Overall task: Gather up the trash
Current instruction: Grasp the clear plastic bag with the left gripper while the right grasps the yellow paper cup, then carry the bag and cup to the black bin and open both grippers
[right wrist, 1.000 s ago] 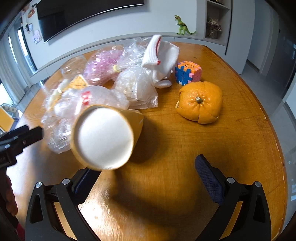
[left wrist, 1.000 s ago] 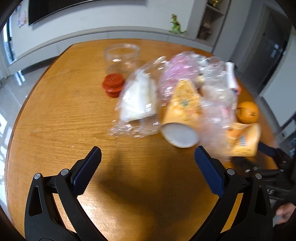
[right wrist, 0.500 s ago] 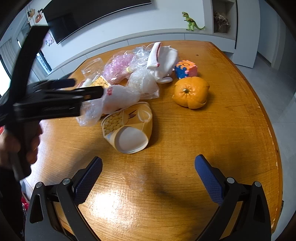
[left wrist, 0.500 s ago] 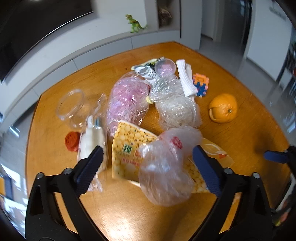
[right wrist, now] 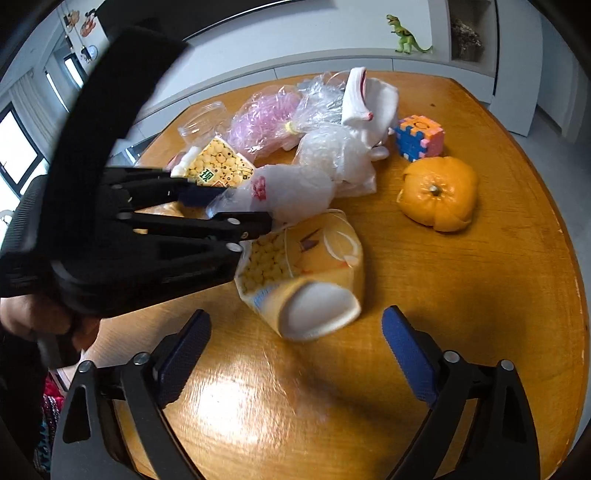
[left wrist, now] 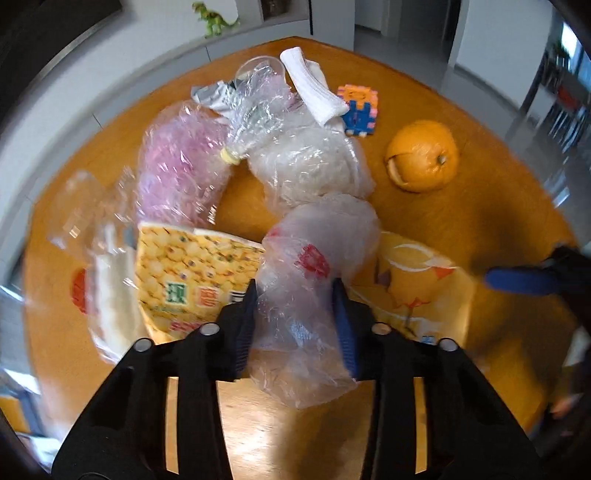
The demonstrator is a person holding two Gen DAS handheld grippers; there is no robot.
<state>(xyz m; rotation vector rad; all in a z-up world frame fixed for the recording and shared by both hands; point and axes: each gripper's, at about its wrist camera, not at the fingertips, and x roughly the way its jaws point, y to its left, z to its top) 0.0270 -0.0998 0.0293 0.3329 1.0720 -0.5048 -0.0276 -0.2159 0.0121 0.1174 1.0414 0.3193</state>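
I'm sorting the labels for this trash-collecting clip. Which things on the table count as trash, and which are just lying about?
Likely trash:
- clear plastic bag, pinched by the left gripper
- yellow paper cup on its side, ahead of the open right gripper
- yellow snack box

Probably just lying about:
- orange
- puzzle cube
- white sock
- toy dinosaur

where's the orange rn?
The orange sits on the table at the right in both views, just in front of the puzzle cube and right of the fallen paper cup, touching neither.
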